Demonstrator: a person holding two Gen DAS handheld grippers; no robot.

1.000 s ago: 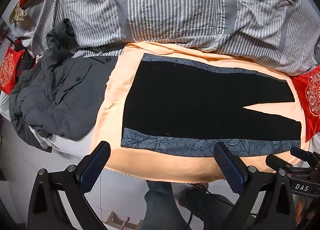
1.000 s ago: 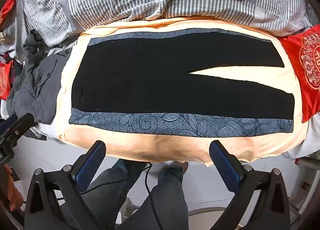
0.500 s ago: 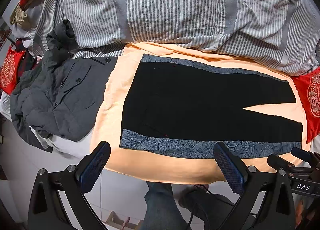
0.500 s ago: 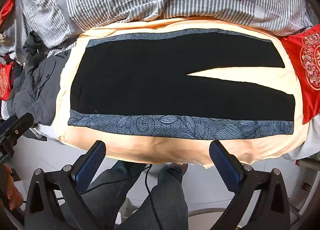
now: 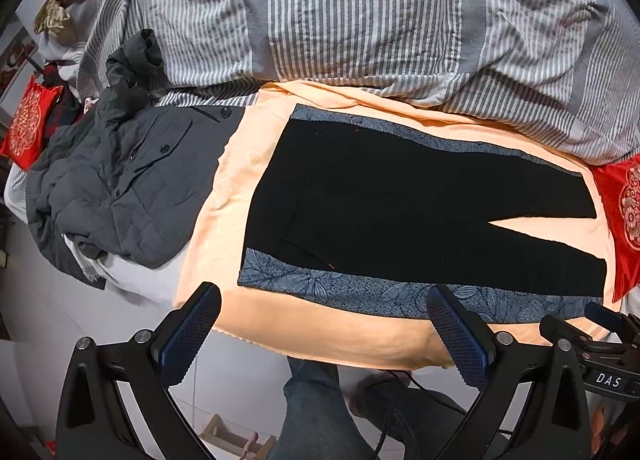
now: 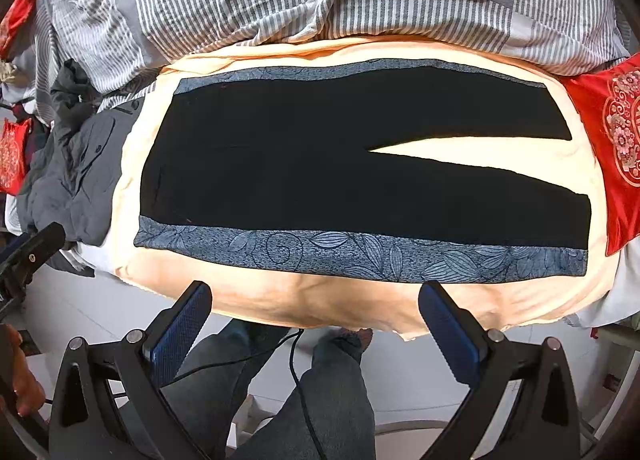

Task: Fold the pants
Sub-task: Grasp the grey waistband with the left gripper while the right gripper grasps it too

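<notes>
- On the peach-coloured bed sheet (image 6: 256, 300): black fabric pants with blue leaf-print side bands (image 6: 320, 171), flat, waist at 9 o'clock.
- Left gripper (image 5: 324, 336), right gripper (image 6: 316, 324): fingers apart, empty.
- Advice: pinch the near band's waist and hem corners together, then fold evenly toward 12 o'clock.

We see the black pants with blue leaf-patterned side bands (image 6: 360, 167) spread flat on the peach blanket (image 6: 304, 304), legs parted toward the red embroidered cushion (image 6: 616, 139). Our right gripper (image 6: 316, 324) hangs short of the blanket's edge, its blue-padded fingers (image 6: 180, 332) wide apart, gripping nothing.
</notes>
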